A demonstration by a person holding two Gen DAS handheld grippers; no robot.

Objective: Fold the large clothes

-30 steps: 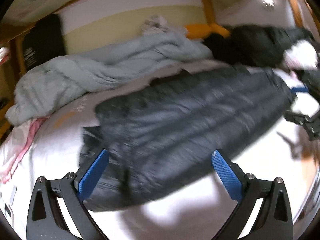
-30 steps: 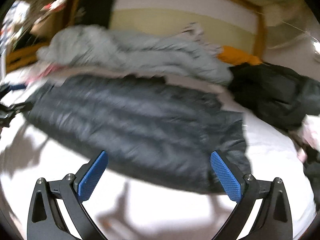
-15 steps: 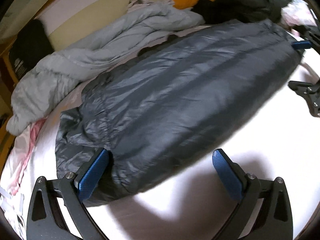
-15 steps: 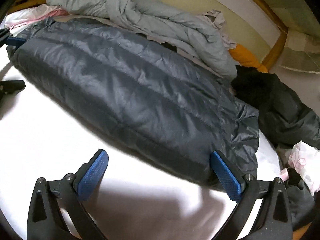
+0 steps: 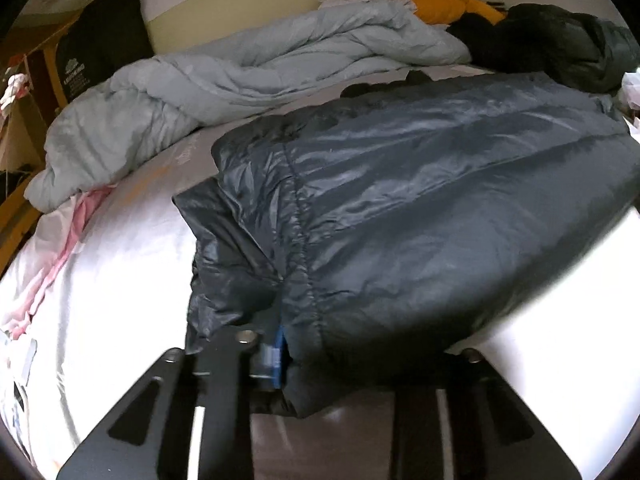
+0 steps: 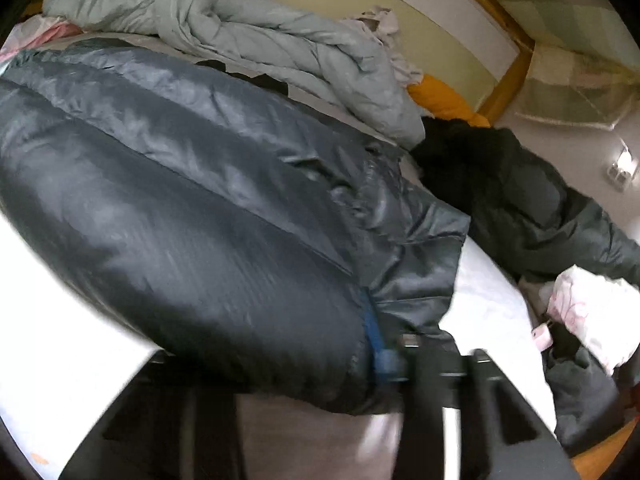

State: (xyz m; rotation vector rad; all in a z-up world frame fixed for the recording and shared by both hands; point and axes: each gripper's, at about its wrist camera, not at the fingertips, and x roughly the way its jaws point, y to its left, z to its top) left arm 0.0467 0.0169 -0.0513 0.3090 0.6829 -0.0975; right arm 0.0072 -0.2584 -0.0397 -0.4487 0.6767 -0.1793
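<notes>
A dark grey-blue puffer jacket lies lengthwise across the white bed sheet. My left gripper is at the jacket's near left corner. Its jaws are closing with the fabric bunched between them; one blue pad presses the cloth, and the other finger is hidden beneath it. In the right wrist view the same jacket fills the left side. My right gripper is closing on its near right corner, with a blue pad against the fabric and the other hidden.
A crumpled pale grey-blue duvet lies behind the jacket along the headboard. A black coat and an orange item sit at the far right. Pink cloth hangs at the left edge, and a white-pink bundle at the right.
Both grippers have dropped forward onto the jacket's near edge. Their jaws, wide open before, have narrowed around the fabric, which now covers the inner fingers.
</notes>
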